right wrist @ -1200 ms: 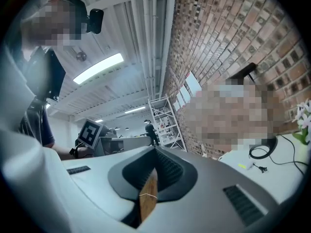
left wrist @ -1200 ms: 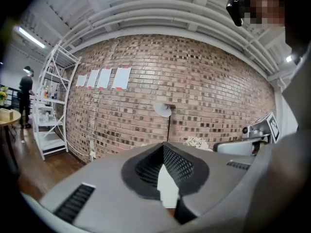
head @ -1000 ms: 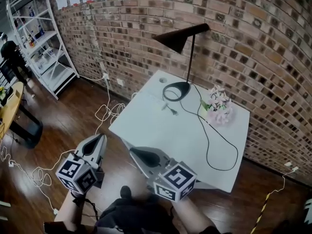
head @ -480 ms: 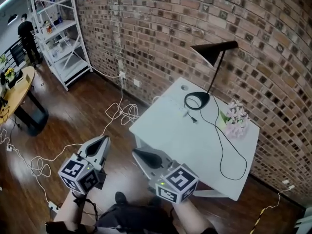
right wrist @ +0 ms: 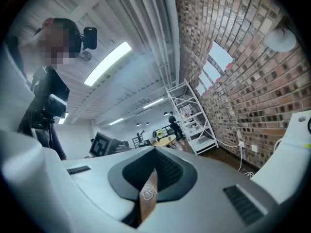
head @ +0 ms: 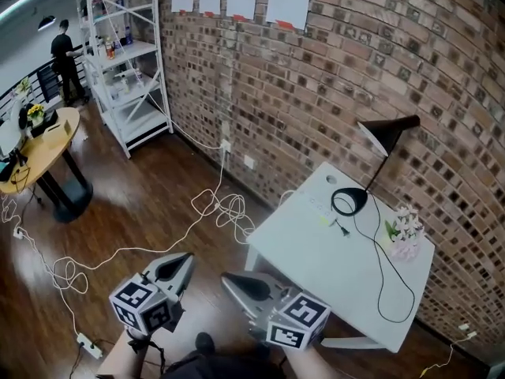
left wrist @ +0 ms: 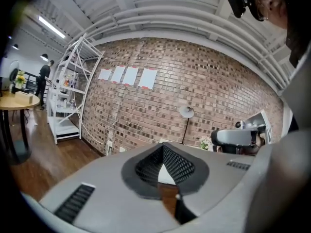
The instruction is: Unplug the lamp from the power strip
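A black lamp (head: 390, 130) with a ring base (head: 349, 201) stands at the far side of a white table (head: 316, 251) against the brick wall. Its black cord (head: 379, 267) loops over the tabletop, and a small dark plug (head: 342, 229) lies loose by the base. A white power strip (head: 88, 345) lies on the wood floor at the lower left. My left gripper (head: 180, 265) and right gripper (head: 233, 283) hang low in front of me, short of the table, both shut and empty. The lamp (left wrist: 186, 112) shows small and distant in the left gripper view.
White cables (head: 225, 208) trail across the floor from wall outlets (head: 226, 144). Pink flowers (head: 404, 231) lie on the table's right side. A white shelf rack (head: 126, 61), a round wooden table (head: 39, 140) and a person (head: 63, 54) are far left.
The view has swung left and pulled back: the table and lamp have slid right and shrunk, and more floor shows. Both grippers keep their place in front of me, shut.
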### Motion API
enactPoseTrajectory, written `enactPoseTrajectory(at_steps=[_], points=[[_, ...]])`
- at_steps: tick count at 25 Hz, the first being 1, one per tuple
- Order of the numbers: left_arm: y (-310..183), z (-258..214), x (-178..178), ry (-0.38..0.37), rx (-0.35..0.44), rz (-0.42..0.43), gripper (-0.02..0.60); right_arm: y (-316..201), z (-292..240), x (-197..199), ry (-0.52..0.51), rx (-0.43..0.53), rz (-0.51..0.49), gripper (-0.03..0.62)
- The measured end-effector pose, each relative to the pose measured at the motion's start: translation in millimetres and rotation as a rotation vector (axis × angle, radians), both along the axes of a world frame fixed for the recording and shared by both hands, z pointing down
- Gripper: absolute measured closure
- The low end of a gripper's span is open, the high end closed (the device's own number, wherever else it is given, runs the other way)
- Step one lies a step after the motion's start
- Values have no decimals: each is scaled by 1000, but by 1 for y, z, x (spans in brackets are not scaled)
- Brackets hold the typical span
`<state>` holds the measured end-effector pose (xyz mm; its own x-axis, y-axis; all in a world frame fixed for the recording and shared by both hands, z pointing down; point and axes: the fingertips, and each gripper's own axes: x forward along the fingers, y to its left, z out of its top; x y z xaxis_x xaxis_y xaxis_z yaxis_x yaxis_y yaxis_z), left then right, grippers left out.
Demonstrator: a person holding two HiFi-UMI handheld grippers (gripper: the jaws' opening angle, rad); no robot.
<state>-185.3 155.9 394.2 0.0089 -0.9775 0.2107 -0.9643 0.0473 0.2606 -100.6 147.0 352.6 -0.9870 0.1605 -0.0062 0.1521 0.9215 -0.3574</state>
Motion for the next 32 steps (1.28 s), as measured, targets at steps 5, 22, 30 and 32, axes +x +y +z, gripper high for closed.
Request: enactPoseTrajectory(at_steps=[5, 22, 30, 32], points=[[20, 0, -43, 8, 20, -57, 568, 22, 3, -40, 25, -12, -98, 612], [86, -7, -141, -19, 57, -206, 568, 97, 1, -146, 49, 60, -322, 613], [113, -2, -171, -32, 22, -263, 568, 113, -3, -173, 50, 28, -392, 614], [113, -6, -174, -45, 26, -270, 568, 111, 1, -176, 61, 38, -408, 614]])
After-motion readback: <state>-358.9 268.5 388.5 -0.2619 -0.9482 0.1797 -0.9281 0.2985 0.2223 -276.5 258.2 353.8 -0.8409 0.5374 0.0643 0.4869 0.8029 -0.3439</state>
